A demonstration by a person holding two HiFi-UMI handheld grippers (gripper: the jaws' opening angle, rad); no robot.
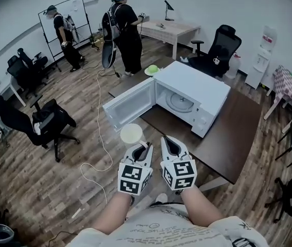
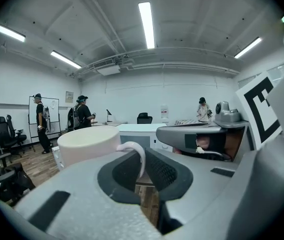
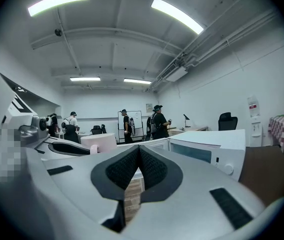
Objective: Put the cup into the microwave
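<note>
a cream ceramic cup (image 1: 131, 134) hangs in the air before the open white microwave (image 1: 202, 91). its thin looped handle (image 2: 138, 156) is pinched by the left gripper (image 1: 144, 147). the right gripper (image 1: 168, 142) is closed on nothing. the cup looks rigid, light and breakable, and could swing on that handle grip.

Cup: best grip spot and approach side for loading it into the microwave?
The handle, from the person's side, as the left gripper has it: jaws shut on the thin loop that juts from the upright cup's wall. That likely leaves the wide body leading toward the open microwave.
</note>
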